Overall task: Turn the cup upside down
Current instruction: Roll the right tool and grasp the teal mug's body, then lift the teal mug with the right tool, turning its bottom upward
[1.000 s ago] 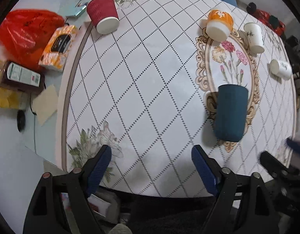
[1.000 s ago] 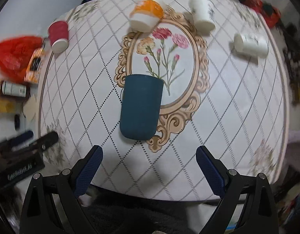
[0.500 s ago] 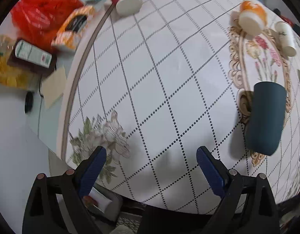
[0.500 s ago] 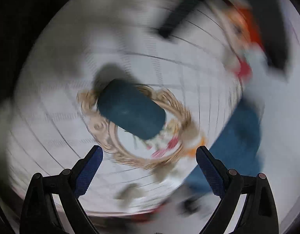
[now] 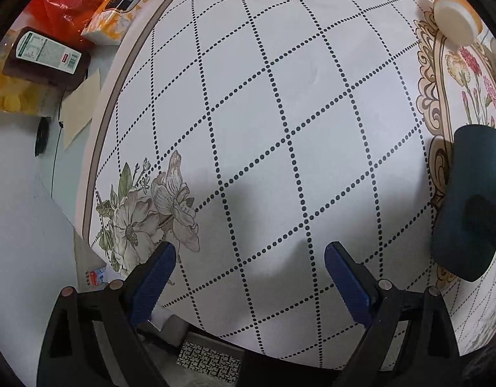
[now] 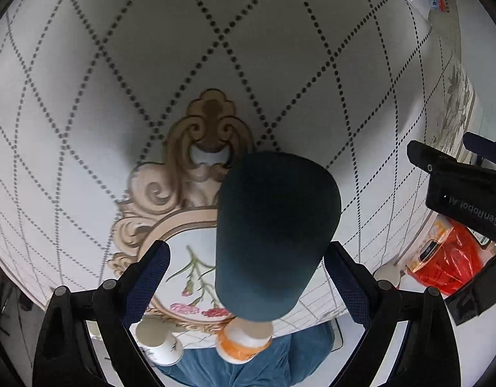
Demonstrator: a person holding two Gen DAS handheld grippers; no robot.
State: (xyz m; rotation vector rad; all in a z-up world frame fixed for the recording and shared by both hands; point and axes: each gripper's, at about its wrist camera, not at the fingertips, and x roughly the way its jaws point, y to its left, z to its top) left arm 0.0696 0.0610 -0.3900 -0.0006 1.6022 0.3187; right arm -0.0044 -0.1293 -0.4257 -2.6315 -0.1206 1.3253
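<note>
A dark teal cup (image 6: 273,232) stands on the patterned table, seen from above and from the far side in the right wrist view. My right gripper (image 6: 247,277) is open, its fingers on either side of the cup's lower part without touching it. The cup also shows at the right edge of the left wrist view (image 5: 470,200), partly hidden by the right gripper's body. My left gripper (image 5: 248,277) is open and empty over the table's near left part, well left of the cup.
An orange-and-white cup (image 5: 454,13) stands at the back right; it also shows in the right wrist view (image 6: 243,343) beside a white cup (image 6: 157,342). A tissue pack (image 5: 122,9), a red bag (image 5: 60,3) and a brown bottle (image 5: 44,54) lie off the table's left edge.
My right gripper has swung over and turned around, now straddling the teal cup from the opposite side. My left gripper has moved down and left, closer to the table.
</note>
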